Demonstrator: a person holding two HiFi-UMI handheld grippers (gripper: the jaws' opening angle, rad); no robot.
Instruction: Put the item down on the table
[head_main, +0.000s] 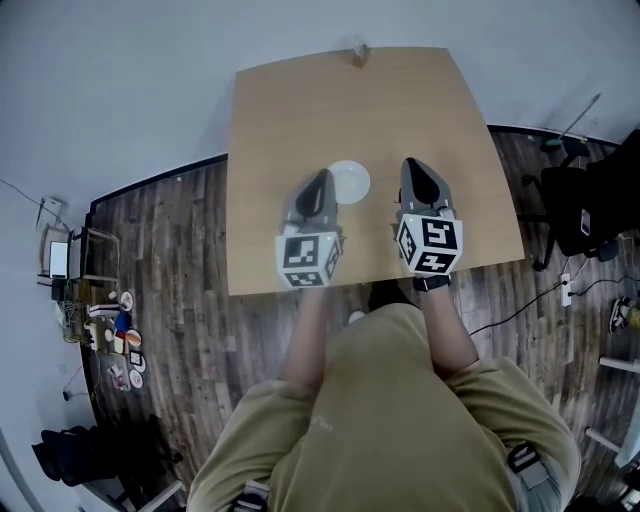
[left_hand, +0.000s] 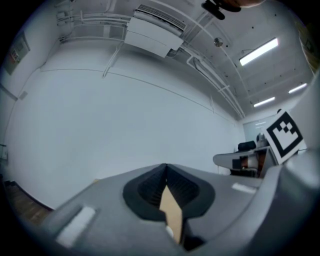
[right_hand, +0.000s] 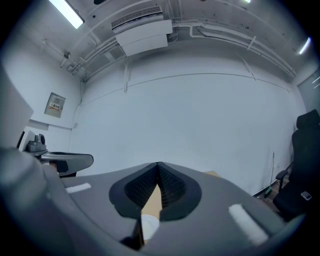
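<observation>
A white round dish (head_main: 349, 182) lies flat on the wooden table (head_main: 300, 110), between my two grippers. My left gripper (head_main: 322, 180) hovers just left of it, jaws closed tip to tip with nothing in them. My right gripper (head_main: 414, 166) is a short way to the dish's right, also shut and empty. In the left gripper view the jaws (left_hand: 166, 167) meet at the tip, and only a sliver of table and a white speck show through. In the right gripper view the jaws (right_hand: 158, 165) also meet, with a patch of the white dish (right_hand: 148, 223) below them.
A small tan object (head_main: 360, 53) stands at the table's far edge. Office chairs (head_main: 570, 200) and cables sit on the wood floor to the right. Clutter (head_main: 110, 330) lies on the floor at the left. Both gripper views point up at a white wall.
</observation>
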